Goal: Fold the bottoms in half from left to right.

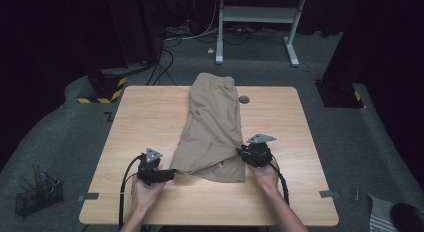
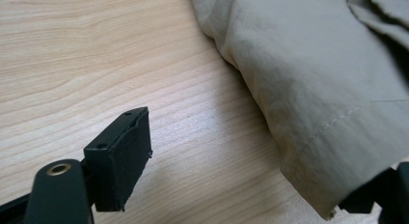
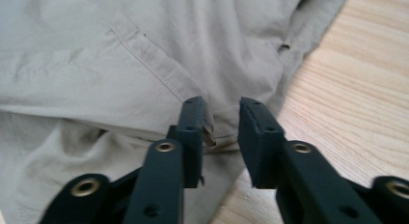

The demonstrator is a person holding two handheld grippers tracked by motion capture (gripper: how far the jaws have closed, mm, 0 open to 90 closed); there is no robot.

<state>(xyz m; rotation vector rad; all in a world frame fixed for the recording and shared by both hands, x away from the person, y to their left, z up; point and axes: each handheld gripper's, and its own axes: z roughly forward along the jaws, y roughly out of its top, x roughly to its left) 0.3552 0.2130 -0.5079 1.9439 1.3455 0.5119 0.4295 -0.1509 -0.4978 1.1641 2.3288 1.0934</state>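
While both grippers stand open, khaki shorts (image 1: 215, 127) lie flat

Matt khaki cloth shorts (image 1: 214, 126) lie on a smooth, pale wood-grain table (image 1: 145, 112).

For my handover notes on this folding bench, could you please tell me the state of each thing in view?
Khaki shorts: folded lengthwise, lying flat on the table, far end hanging over its far edge.
Left gripper: open, at the shorts' near left corner, one of its fingers on bare wood.
Right gripper: open, nothing clamped, over the shorts' near right edge.
Wooden table: upright, bearing the shorts.
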